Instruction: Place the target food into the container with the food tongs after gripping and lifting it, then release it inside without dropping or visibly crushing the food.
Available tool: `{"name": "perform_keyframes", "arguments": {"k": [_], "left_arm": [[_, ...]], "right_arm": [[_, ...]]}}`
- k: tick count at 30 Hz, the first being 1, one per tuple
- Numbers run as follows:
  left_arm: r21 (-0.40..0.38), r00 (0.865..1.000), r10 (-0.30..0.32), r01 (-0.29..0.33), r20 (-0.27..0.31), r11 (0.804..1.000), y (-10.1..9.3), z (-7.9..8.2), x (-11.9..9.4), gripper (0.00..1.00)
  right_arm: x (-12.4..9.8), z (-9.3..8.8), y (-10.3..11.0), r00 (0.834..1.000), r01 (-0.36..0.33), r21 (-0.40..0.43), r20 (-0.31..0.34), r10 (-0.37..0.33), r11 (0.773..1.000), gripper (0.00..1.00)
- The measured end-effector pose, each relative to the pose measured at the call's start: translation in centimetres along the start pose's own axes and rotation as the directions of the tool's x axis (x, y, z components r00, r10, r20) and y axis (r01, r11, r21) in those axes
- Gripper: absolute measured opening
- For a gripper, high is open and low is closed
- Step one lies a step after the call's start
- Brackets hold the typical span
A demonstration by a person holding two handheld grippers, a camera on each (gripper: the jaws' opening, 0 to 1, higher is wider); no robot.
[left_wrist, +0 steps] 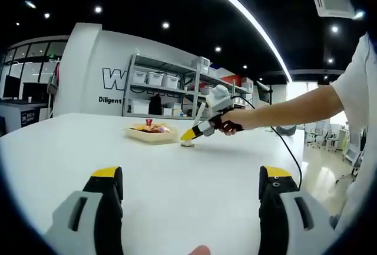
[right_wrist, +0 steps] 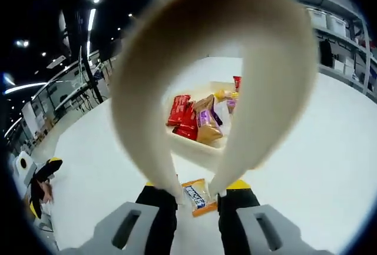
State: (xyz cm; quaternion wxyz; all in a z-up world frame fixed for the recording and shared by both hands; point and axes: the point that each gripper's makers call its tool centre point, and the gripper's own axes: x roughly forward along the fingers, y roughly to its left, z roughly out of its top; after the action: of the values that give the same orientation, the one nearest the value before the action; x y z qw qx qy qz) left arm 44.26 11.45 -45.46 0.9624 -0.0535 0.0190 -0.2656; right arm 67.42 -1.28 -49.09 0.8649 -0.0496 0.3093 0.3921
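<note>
My right fingers, clamped on the tongs, pinch the snack packet on the worktop just short of the tray ahead, while my left fingers hang wide open, empty.

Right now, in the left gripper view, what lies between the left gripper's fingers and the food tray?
Only bare white table lies between the left gripper and the tray.
</note>
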Motion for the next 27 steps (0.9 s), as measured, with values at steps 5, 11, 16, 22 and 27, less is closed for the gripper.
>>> {"name": "perform_keyframes", "arguments": {"k": [5, 11, 16, 22, 27], "left_arm": [[0.000, 1.000, -0.001, 0.001, -0.003, 1.000, 0.0, 0.0, 0.0, 0.94], [0.003, 1.000, 0.001, -0.001, -0.003, 1.000, 0.0, -0.1, 0.0, 0.94], [-0.006, 1.000, -0.001, 0.001, 0.006, 1.000, 0.1, 0.1, 0.0, 0.94], [-0.001, 1.000, -0.004, 0.004, 0.008, 1.000, 0.0, 0.1, 0.0, 0.94], [-0.001, 1.000, -0.003, 0.003, 0.011, 1.000, 0.0, 0.1, 0.0, 0.94]], "right_arm": [[0.1, 0.1, -0.3, 1.000, 0.008, -0.022, -0.004, -0.008, 1.000, 0.19], [0.1, 0.0, -1.2, 0.996, 0.084, 0.044, -0.025, -0.083, 0.995, 0.11], [-1.1, 2.2, -0.8, 0.998, 0.036, 0.070, 0.047, -0.039, 0.997, 0.12], [-2.6, 5.4, 0.1, 0.994, 0.026, 0.049, 0.106, -0.031, 0.998, 0.13], [-2.2, 7.0, 0.3, 0.992, 0.032, 0.030, 0.122, -0.036, 0.999, 0.13]]}}
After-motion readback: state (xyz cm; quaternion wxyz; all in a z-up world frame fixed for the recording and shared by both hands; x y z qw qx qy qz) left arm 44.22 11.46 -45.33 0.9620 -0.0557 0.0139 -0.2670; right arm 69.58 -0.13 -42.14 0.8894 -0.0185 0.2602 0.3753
